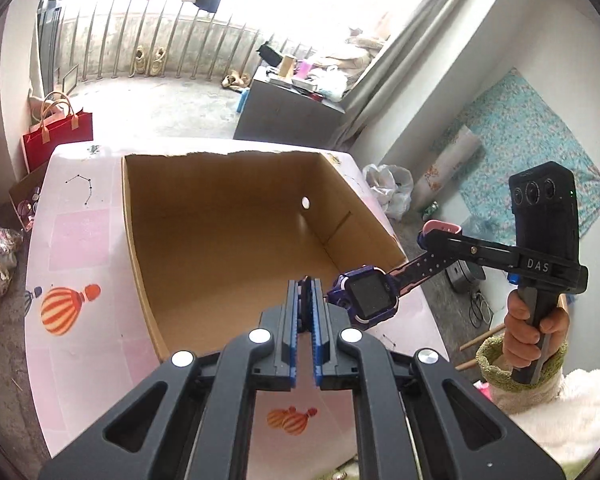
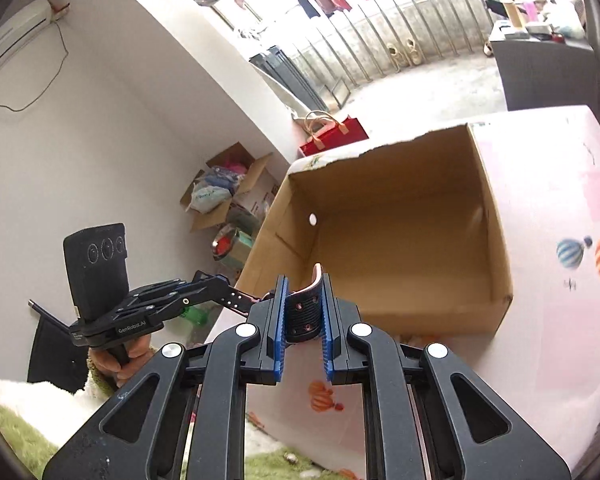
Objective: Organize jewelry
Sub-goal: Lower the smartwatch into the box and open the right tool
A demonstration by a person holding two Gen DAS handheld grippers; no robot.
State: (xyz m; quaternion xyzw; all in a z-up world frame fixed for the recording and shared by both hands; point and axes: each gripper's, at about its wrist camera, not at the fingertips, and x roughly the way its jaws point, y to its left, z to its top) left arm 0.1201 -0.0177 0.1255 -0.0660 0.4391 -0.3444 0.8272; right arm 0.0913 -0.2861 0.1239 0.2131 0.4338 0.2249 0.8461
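Observation:
A purple smartwatch [image 1: 370,300] with a pink-lined strap hangs stretched between my two grippers, above the near edge of an open cardboard box [image 1: 220,200]. My left gripper [image 1: 306,286] is shut on one strap end just left of the watch face. My right gripper [image 1: 434,236] comes in from the right and is shut on the other strap end. In the right wrist view the perforated strap [image 2: 304,314] is pinched between the blue pads of my right gripper [image 2: 304,286]. My left gripper [image 2: 254,300] meets it from the left. The box [image 2: 380,200] looks empty inside.
The box stands on a table under a pink cloth with balloon prints [image 1: 80,248]. A red paper bag [image 1: 58,140] sits on the floor behind the table. A hand [image 1: 534,326] in a green cuff holds the right gripper's handle. Boxes of clutter [image 2: 228,196] lie by the wall.

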